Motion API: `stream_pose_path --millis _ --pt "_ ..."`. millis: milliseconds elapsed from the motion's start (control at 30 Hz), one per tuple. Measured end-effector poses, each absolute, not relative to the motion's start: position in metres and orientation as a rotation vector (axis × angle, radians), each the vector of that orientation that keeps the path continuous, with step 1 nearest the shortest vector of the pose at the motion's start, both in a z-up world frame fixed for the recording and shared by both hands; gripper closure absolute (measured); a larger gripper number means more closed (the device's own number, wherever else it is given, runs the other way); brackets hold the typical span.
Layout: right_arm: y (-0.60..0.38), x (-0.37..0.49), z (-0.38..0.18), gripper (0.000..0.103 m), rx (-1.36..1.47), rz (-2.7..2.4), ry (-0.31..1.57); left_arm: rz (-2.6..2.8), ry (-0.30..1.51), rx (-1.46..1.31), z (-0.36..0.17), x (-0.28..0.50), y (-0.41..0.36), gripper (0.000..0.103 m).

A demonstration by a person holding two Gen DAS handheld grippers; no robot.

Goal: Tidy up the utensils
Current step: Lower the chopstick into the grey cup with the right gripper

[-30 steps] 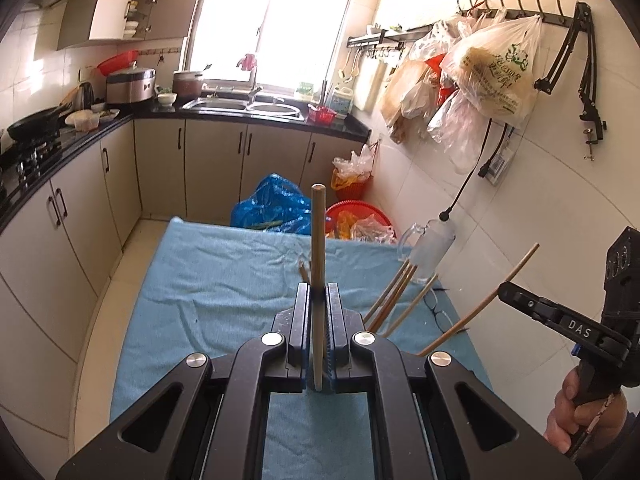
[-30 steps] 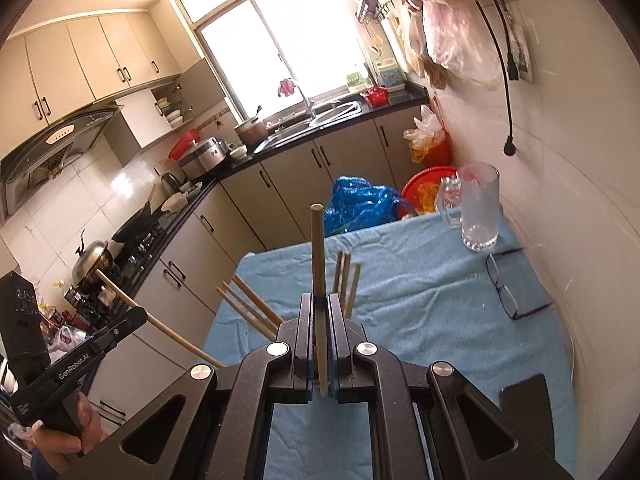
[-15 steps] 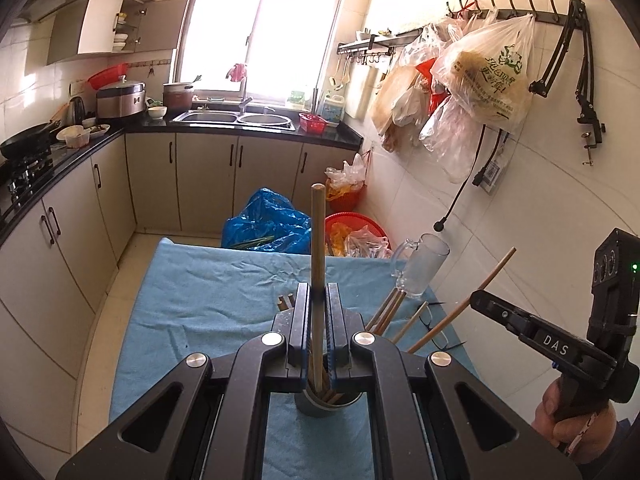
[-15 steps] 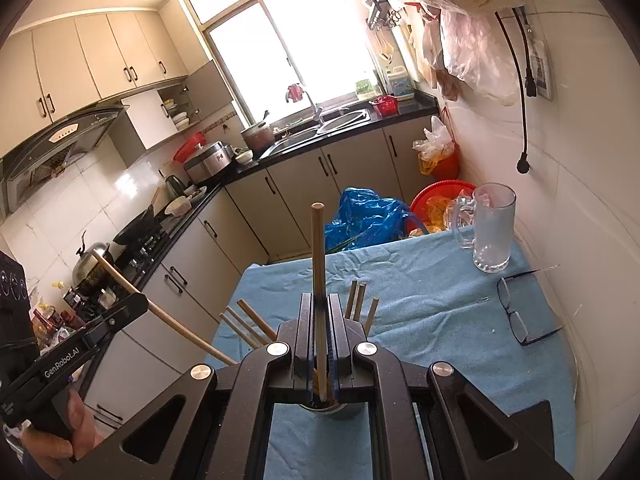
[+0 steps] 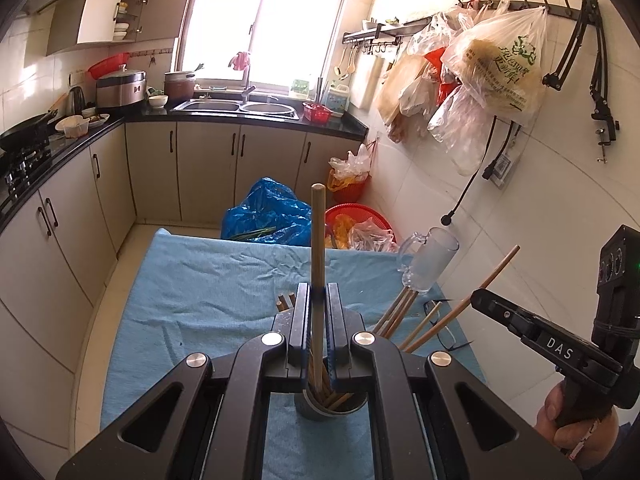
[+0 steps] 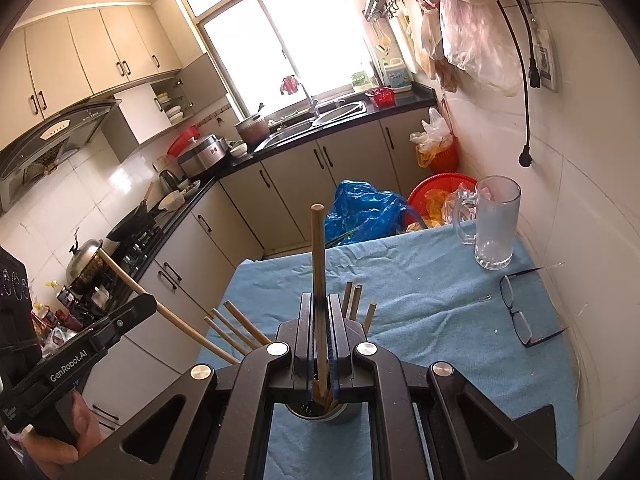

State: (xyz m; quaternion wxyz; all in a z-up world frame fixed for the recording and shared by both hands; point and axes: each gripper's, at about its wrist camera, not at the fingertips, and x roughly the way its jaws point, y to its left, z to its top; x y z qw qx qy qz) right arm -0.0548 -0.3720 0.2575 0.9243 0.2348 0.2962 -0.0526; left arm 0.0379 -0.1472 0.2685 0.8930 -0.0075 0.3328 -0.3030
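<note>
Chopsticks, 1 pinched in my left gripper (image 5: 318, 300) and 1 in my right gripper (image 6: 319, 308), are hovering over the metal cup (image 5: 332, 410) on the blue cloth (image 5: 208, 280), and I'm risking clashing them against sticks already inside.

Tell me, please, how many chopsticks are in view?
8. One upright chopstick in the right gripper; one slanted chopstick in the left gripper; three leaning left and three right in the holder. More may hide behind the jaws.
</note>
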Motion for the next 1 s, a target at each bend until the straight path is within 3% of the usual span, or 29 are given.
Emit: stream_pose_path --millis 1000 --pt "-0.373 -0.027 0.237 0.097 0.467 -0.113 0.655 -0.605 0.746 -0.018 0.244 0.064 -0.157 0.097"
